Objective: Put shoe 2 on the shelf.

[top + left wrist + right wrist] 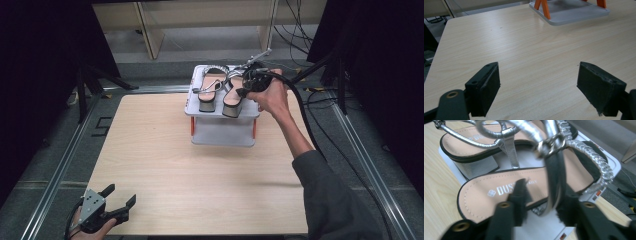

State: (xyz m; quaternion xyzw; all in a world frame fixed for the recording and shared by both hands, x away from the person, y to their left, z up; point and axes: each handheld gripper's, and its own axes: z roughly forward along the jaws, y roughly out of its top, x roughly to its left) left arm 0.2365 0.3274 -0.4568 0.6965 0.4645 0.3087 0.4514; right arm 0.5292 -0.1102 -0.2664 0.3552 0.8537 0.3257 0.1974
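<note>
Two silver block-heel sandals stand side by side on the top of a small grey rack (220,114) with orange legs at the far middle of the table. My right gripper (243,86) hangs over the right sandal (232,97), at its ankle straps. In the right gripper view the jaws (544,195) stand apart over the tan insole (486,192), with a dark strap (554,177) hanging between them, close to the right one and not pinched. The other sandal (461,140) lies beyond. My left gripper (117,204) rests open at the table's near left corner (539,72), with nothing between its jaws.
The rack's lower shelf (222,135) juts toward me; its tray edge (574,17) and an orange leg (545,8) appear in the left gripper view. Bare wooden tabletop (200,175) lies between the rack and my left gripper. Metal rails (65,160) flank the table, with cables (305,115) at the right.
</note>
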